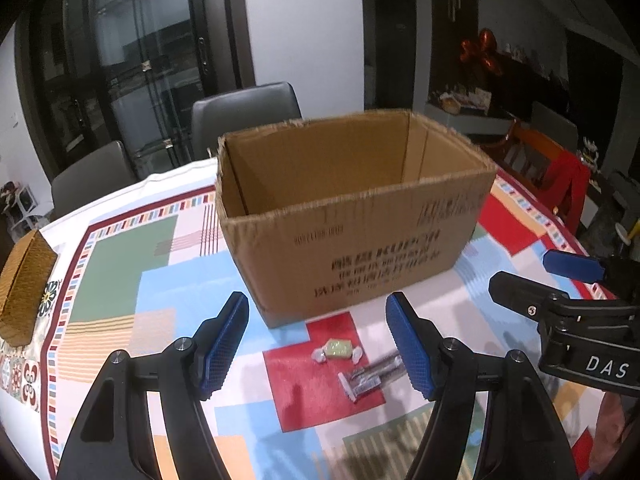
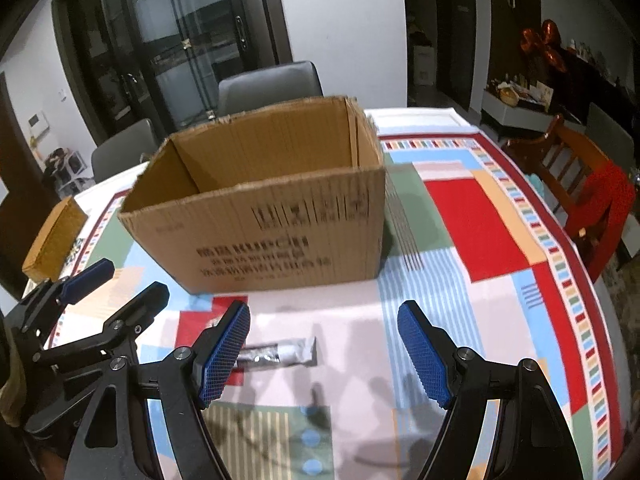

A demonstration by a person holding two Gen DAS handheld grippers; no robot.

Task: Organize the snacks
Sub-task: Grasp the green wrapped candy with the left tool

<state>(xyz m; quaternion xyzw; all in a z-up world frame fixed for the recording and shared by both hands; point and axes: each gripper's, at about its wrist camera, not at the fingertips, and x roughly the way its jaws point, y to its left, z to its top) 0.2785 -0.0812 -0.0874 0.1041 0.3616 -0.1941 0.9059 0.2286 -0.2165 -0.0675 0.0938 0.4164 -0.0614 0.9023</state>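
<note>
An open cardboard box (image 1: 352, 216) (image 2: 256, 216) stands on the table, and what shows of its inside is bare. In front of it lie a green wrapped candy (image 1: 338, 350) and a silver snack packet (image 1: 370, 376) (image 2: 276, 354). My left gripper (image 1: 318, 346) hangs open above them, with both snacks seen between its blue fingers and nothing touched. My right gripper (image 2: 324, 354) is open too, with the silver packet just inside its left finger. In each wrist view the other gripper shows at the edge: right gripper (image 1: 560, 276), left gripper (image 2: 116, 284).
A patterned tablecloth (image 2: 480, 240) covers the table. A woven basket (image 1: 22, 288) (image 2: 54, 240) sits at the left edge. Grey chairs (image 1: 244, 116) stand behind the box, and a wooden chair with red cloth (image 2: 580, 184) is at the right.
</note>
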